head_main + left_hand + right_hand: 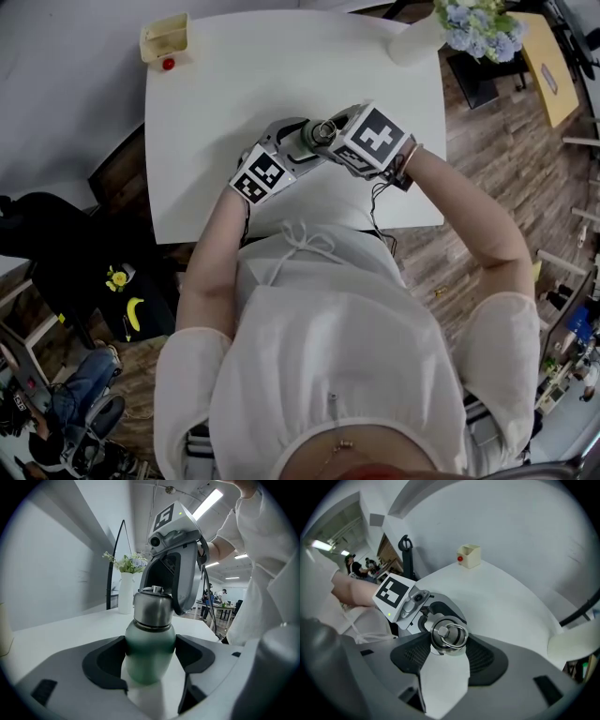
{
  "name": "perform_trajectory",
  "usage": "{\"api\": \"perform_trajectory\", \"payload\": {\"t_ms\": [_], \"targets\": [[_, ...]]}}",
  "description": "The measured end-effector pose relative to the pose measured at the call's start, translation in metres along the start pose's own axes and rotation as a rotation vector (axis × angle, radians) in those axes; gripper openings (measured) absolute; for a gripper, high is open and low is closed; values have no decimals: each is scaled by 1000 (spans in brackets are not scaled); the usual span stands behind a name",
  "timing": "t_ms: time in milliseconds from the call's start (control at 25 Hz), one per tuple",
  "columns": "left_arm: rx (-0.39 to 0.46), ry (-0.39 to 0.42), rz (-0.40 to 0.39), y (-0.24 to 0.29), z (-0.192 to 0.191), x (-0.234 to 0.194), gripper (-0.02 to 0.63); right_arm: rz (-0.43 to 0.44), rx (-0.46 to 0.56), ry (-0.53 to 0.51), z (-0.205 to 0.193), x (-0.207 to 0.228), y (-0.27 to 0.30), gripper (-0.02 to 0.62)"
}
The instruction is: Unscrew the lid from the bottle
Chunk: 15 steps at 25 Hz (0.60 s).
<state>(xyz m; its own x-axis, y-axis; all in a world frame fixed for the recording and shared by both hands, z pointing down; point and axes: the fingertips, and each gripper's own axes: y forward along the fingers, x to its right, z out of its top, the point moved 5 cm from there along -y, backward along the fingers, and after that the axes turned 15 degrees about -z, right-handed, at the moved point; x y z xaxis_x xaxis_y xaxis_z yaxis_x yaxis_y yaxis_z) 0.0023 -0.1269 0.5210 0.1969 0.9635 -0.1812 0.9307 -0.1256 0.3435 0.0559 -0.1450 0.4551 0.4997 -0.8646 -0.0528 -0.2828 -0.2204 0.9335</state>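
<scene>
1. Cream box [167, 36] at far-left corner of bench [281, 75]; contents can't be made out. Red ball [169, 64] on bench just beside box, not in it.
2. White vase [417, 42] at far-right edge, holds blue/white flowers [478, 23].
3. Green bottle [149, 644], roughly upright, over bench's near-middle, in front of person. Steel lid [449, 634] w/ ring on top is on the neck.
4. Left tool [150, 660]: comes in from the side, jaws closed on bottle body below the lid, dark pads against both sides.
5. Right tool [449, 652]: comes from above, jaws partway closed round lid, pads touching it left & right.
</scene>
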Motion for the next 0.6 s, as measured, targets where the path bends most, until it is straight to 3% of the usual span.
{"api": "perform_trajectory", "payload": {"t_ms": [200,360,600], "targets": [[0,-1,1,1,1,-1,347,113,-10,-261,4,-3,-1,245],[-1,-1,-3,3,0,0,347,122,-32,-463,7,3,1,245],[-2,-3,0,2,-1,0,347,171,-24,-621,12,-1,2,244]]}}
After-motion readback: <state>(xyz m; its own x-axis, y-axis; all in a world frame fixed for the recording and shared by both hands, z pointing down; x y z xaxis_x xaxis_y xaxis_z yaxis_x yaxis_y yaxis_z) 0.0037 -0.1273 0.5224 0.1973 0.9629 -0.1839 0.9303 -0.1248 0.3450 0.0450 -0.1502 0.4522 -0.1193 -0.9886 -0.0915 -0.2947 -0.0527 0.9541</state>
